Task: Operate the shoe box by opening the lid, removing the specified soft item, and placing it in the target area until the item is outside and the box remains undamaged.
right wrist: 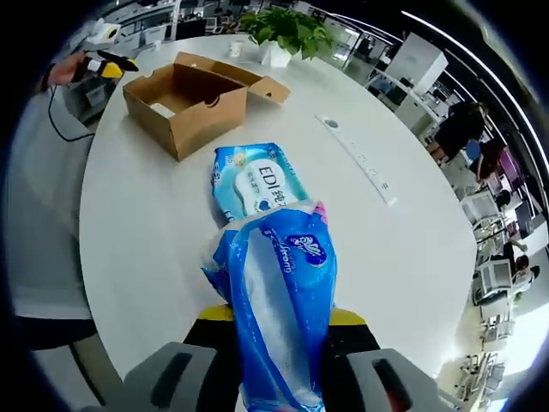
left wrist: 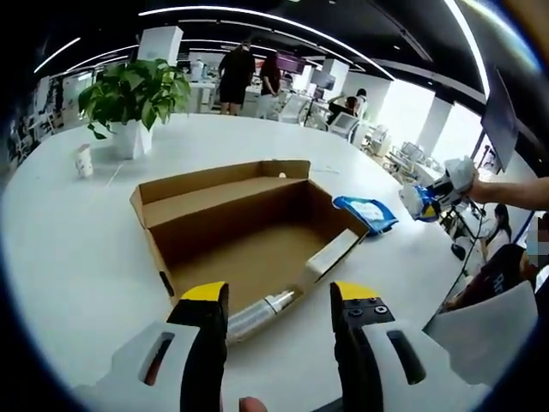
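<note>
Shoe box [left wrist: 249, 232] of plain brown cardboard sits on the round white table [left wrist: 69, 249] with its lid folded back, so the opening step looks finished. In the left gripper view the box interior is bare apart from a silvery, foil-like cylinder [left wrist: 262, 313] lying at the near wall, just ahead of the left gripper [left wrist: 279, 300], whose yellow-tipped jaws stand apart with nothing between them. The soft item, a blue plastic pack of tissues [right wrist: 279, 309], is already outside the box: in the right gripper view it is clamped between the jaws of the right gripper [right wrist: 279, 330], held above the tabletop well apart from the box. Just beyond it, flat on the table, lies a blue wet-wipes pack [right wrist: 253, 184] with a white label; the same pack shows beside the box in the left gripper view, near the right gripper [left wrist: 433, 199] coming in from the right. Removal therefore appears done, and what seems left is setting the tissue pack down in the target area and letting go; no marked target area can be made out, though the spot by the wet wipes is a likely guess. The box walls and flaps look uncrushed and untorn from both views. A potted plant [left wrist: 133, 99] and a paper cup [left wrist: 83, 160] stand farther back on the table.
</note>
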A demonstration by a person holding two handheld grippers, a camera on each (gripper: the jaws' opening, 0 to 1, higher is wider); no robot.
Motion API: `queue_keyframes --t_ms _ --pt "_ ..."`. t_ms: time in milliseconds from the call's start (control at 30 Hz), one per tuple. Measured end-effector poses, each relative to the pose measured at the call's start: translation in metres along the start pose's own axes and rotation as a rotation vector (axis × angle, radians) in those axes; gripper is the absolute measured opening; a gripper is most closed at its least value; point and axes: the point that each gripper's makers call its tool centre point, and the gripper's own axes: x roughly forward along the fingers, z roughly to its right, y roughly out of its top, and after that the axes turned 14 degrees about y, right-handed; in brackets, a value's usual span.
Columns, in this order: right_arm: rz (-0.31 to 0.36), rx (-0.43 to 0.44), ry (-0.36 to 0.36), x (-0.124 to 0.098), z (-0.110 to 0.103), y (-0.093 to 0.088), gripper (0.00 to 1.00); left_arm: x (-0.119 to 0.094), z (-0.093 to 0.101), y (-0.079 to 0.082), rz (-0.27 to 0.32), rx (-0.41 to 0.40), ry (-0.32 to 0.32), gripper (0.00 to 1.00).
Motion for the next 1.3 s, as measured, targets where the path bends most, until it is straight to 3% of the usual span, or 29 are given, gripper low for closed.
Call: queue_keyframes --t_ms 200,567,1300 --pt "-0.013 0.013 0.000 0.001 0.006 -0.016 0.31 0.001 -0.005 -0.002 -0.005 -0.002 0.012 0.49" --pt "-0.024 0.010 0.011 0.009 0.017 -0.025 0.31 0.003 -0.007 -0.005 -0.012 0.004 0.024 0.48" --pt "-0.081 -0.042 0.048 0.054 0.058 -0.038 0.32 0.002 -0.015 -0.011 -0.024 -0.005 0.056 0.48"
